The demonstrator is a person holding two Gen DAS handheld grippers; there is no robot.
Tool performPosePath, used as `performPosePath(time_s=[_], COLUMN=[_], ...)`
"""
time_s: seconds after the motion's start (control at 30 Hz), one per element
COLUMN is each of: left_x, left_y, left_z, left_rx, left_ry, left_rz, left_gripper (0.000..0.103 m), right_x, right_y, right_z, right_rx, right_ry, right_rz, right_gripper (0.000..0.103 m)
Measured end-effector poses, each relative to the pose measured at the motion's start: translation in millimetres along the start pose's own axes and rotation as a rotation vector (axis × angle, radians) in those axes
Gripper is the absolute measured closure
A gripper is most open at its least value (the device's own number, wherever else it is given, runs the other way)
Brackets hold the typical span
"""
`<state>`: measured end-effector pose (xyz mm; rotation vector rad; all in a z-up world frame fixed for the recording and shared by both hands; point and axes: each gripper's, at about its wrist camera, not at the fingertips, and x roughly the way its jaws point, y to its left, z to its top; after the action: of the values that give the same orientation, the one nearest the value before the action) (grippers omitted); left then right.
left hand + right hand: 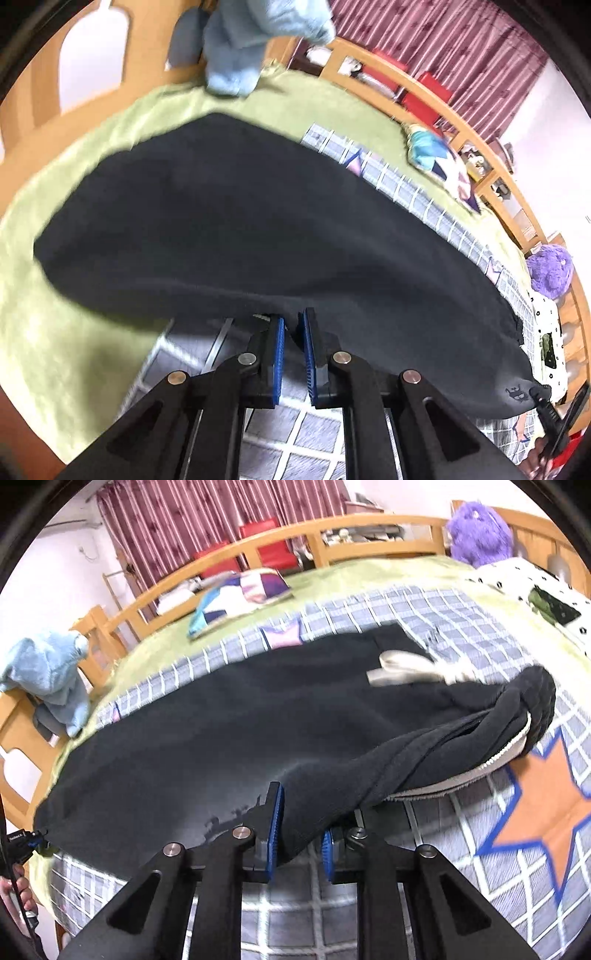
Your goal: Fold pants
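Pinching black pants (258, 221) edge: left gripper (293, 354), right gripper (301, 834).

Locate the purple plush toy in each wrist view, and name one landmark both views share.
Left wrist view: purple plush toy at the far right edge, beside the wooden bed rail.
Right wrist view: purple plush toy at the top right, against the rail.
Shared landmark: the red striped curtain.
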<state>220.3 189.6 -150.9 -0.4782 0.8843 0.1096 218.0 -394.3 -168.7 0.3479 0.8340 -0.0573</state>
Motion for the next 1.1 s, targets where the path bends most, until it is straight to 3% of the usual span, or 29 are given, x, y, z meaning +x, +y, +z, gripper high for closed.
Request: performPosePath(time_s=[0.27,0.47,0.7,0.9,1.0,1.07,1.1], left_x=[-6,9,65,128,143,136,131], left_y=[-43,-75,-110,-113,-111,-109,-107], left_z=[67,117,162,174,165,154,149], left_rx=[0.096,0.152,0.218,0.2,0.185,0.19,0.195], left_ry=[-0.103,-0.166,-0.199,-0.129,-0.077,-0.098,-0.105], left_rz=[0.039,0.063,0.125,0.163,0.172,0.149,0.144], left_gripper=[0.094,0.094,0.094,0.089,0.069,0.046,0.04], right_x=[-3,29,99,164,174,169,166], right_y=[16,27,32,31,32,34,36], right_z=[72,124,173,180,164,155,152], right_rx=[0.012,0.01,0.013,0.017,-0.005,-0.027,-0.035], right_ry=[-0.058,-0.084,-0.052,0.057,0.078,0.066,0.062], right_rz=[0.049,0.054,0.032,0.004,-0.01,-0.008,-0.011], right_gripper=[0.087,0.087,0.087,0.079,0.073,0.067,0.066])
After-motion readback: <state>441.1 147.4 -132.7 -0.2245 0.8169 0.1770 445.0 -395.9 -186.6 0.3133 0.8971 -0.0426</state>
